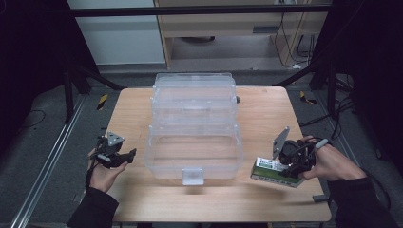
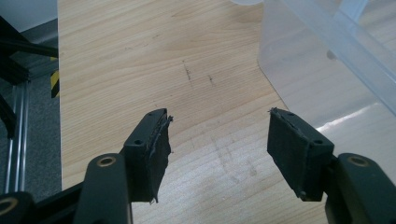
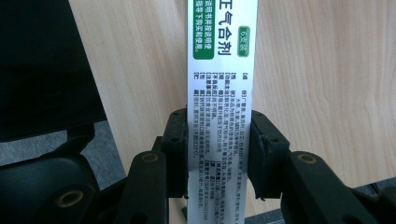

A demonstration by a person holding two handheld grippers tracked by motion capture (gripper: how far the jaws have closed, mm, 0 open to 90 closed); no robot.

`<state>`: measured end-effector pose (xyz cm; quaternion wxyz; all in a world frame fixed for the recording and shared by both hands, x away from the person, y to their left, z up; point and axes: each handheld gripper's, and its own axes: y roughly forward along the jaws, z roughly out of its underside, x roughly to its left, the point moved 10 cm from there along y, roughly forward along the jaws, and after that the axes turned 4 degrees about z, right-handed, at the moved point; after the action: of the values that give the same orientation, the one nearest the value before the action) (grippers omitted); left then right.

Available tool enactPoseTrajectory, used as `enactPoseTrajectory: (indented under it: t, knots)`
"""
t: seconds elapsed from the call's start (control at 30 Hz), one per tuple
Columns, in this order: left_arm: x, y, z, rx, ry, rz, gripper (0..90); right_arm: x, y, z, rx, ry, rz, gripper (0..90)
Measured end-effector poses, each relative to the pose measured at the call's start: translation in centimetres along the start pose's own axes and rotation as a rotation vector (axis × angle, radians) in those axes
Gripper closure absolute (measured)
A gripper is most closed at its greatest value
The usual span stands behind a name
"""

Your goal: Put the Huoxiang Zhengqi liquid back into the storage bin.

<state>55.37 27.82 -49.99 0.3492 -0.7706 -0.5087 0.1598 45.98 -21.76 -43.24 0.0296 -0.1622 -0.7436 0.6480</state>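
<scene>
A clear plastic tiered box [image 1: 194,126] stands open in the middle of the wooden table [image 1: 138,104]; its wall [image 2: 327,60] shows in the left gripper view. My right gripper [image 1: 291,166] is shut on a white and green medicine box [image 1: 274,170] at the table's right front, beside the clear box. In the right gripper view the printed carton [image 3: 219,93] runs upward between the two pads [image 3: 264,154]. My left gripper [image 1: 124,156] hovers over the table to the left of the clear box, open with nothing between its fingers [image 2: 154,149].
Bare wood lies left and right of the clear box. The table's left edge borders a grey floor with black frame legs [image 2: 18,60] and a yellow-black marker [image 1: 101,101]. Cables [image 1: 340,102] trail on the floor at the right.
</scene>
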Motion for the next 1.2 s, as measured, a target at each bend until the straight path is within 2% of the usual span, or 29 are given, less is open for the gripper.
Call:
enactPoseTrajectory:
  t: [0.47,0.77,1.2]
  knots:
    - [0.3,0.0,0.2,0.007,-0.009,-0.002,37.8,-1.2,-3.2,-2.0,-0.034,-0.034,0.048,63.4]
    - [0.4,0.1,0.3,0.012,-0.011,-0.002,37.8,-2.2,-5.6,-4.2,-0.047,-0.063,0.083,63.5]
    - [0.6,0.0,0.3,0.008,-0.017,-0.003,37.8,-2.9,-6.6,-7.1,-0.066,-0.101,0.096,63.4]
